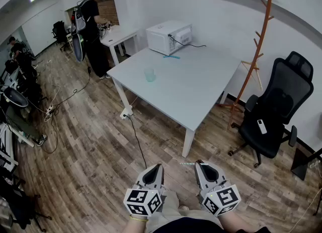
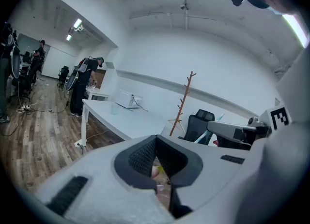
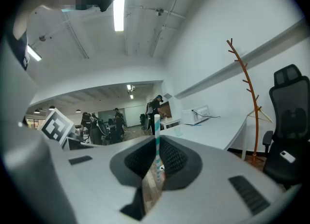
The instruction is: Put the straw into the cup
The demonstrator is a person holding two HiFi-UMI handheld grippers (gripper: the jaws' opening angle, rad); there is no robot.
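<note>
A clear cup [image 1: 150,74] stands upright on the white table [image 1: 196,96], far ahead of me; it is also small in the left gripper view as the cup [image 2: 114,108] and in the right gripper view as the cup [image 3: 178,131]. My right gripper [image 1: 199,163] is shut on a teal-and-white striped straw [image 3: 157,138], which stands upright between its jaws. From that gripper the straw [image 1: 187,164] pokes out to the left in the head view. My left gripper [image 1: 156,167] is shut with nothing in it. Both grippers hang low over the wooden floor, short of the table.
A white microwave [image 1: 168,36] sits at the table's far end with a small blue item [image 1: 171,56] in front of it. A black office chair [image 1: 274,113] and a wooden coat stand [image 1: 256,51] are to the right. A cable [image 1: 136,136] runs across the floor. A person [image 1: 90,20] stands at the back.
</note>
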